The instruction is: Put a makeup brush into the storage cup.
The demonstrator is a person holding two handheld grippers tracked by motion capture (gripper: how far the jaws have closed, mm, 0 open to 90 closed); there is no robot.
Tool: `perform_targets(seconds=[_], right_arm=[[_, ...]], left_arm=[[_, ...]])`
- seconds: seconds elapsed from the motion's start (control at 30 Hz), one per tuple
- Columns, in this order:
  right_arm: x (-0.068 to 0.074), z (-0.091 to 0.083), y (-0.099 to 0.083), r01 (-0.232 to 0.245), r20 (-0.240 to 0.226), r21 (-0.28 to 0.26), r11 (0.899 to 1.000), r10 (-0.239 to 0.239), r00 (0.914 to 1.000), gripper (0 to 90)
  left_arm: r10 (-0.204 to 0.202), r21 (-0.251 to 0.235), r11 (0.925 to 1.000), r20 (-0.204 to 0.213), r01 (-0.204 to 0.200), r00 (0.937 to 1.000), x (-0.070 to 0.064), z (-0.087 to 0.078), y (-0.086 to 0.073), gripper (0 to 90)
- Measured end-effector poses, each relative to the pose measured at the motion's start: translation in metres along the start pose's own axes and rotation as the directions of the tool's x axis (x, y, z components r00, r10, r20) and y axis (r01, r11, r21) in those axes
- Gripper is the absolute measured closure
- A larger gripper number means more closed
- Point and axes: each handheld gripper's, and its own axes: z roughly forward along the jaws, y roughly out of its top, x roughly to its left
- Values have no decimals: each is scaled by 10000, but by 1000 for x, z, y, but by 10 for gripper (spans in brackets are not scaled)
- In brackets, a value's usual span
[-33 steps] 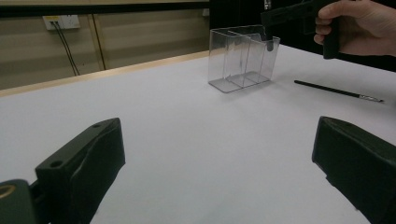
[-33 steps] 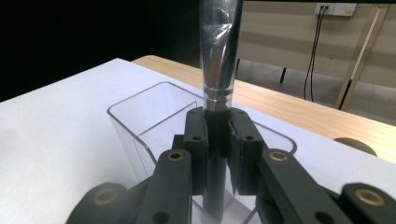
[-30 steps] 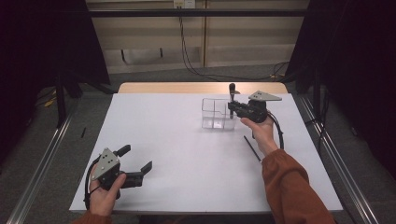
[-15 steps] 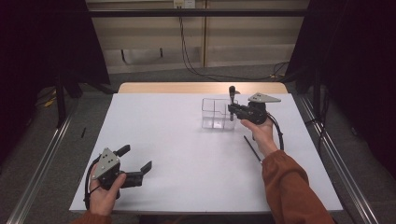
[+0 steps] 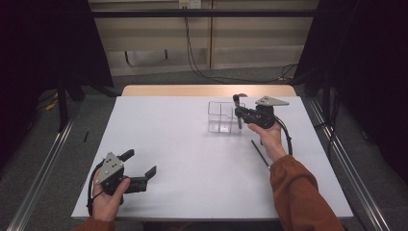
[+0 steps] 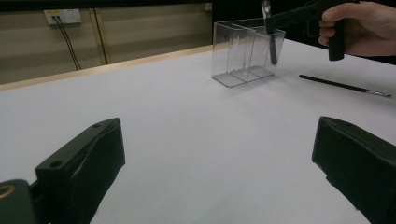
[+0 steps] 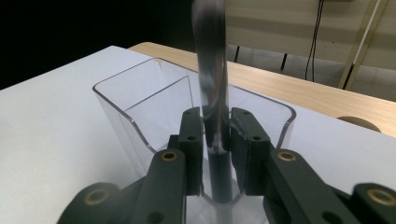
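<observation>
While the right gripper (image 5: pixel 239 111) hangs over the near right corner of the clear organiser (image 5: pixel 223 117), its jaws are clamped on a dark-handled brush (image 7: pixel 211 100) held upright, handle end down and already below the rim — so the step in hand looks like lowering it into a compartment. From the right gripper view, the handle sits just inside the curved corner wall, close to the plastic. My read: the way to do this well is to keep the brush vertical, let the handle travel down clear of the wall and the divider, and release only when the tip is at or near the floor of the box, otherwise it may tip and lean out or nudge the light container across the table (image 5: pixel 192 159).

And the organiser itself — transparent, split by inner walls into several compartments, standing upright toward the far right of the white table. Apart from the brush going into that right-hand compartment, the other sections look bare in the left gripper view.

A second brush (image 5: pixel 260 154), thin and dark, lies flat on the table just beside the person's right wrist, well apart from the box — likely the next one to go in.

Down at the near left, the left gripper (image 5: pixel 143 166) rests low above the table, jaws spread wide with nothing between them.
</observation>
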Motion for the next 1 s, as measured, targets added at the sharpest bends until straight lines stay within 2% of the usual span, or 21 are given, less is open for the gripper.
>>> perform_targets(seconds=[0.33,0.47,0.63,0.77,1.0], right_arm=[[0,-7,2,-54,-42,-201,9998,53,10000,654],[0,-11,1,93,-101,-117,9999,-94,9999,605],[4,-17,0,218,-28,-143,9997,-218,9998,459],[7,-24,0,346,-19,-106,9993,-347,9994,292],[7,-35,0,55,-116,-243,9997,-58,9999,87]], left_arm=[[-103,-99,9999,-31,102,9999,0,0,0,24],[-178,-122,9998,-90,177,9998,0,0,0,24],[-246,-142,9996,-87,245,9997,0,0,0,24],[-156,-70,9999,-127,156,9998,0,0,0,25],[-251,-61,9997,-162,250,9996,1,-1,1,25]])
